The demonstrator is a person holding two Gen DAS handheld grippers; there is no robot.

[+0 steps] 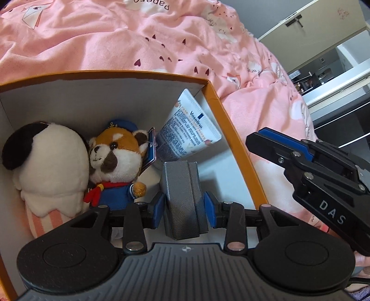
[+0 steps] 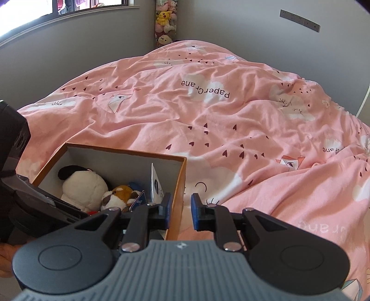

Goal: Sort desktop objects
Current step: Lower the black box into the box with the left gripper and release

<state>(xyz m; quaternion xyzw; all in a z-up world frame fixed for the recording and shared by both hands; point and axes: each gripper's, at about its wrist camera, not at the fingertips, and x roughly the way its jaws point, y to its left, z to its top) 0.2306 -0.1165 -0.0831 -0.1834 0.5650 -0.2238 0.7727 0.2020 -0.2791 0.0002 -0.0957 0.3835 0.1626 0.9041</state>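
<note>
An orange box with a white inside (image 1: 233, 129) sits on the pink bed; it also shows in the right wrist view (image 2: 180, 176). Inside lie a white plush with a black ear (image 1: 50, 162), a red panda plush in a blue suit (image 1: 115, 162) and a white Vaseline tube (image 1: 187, 129) leaning in the far right corner. My left gripper (image 1: 184, 205) is shut on a grey fabric case (image 1: 182, 196) and holds it inside the box. My right gripper (image 2: 180, 211) is open and empty, over the box's right wall; it also shows in the left wrist view (image 1: 312, 171).
The pink duvet (image 2: 231, 120) covers the bed all around the box. Grey walls and a column of plush toys (image 2: 164, 20) stand behind the bed. A doorway and a cabinet (image 1: 328, 58) show at the right.
</note>
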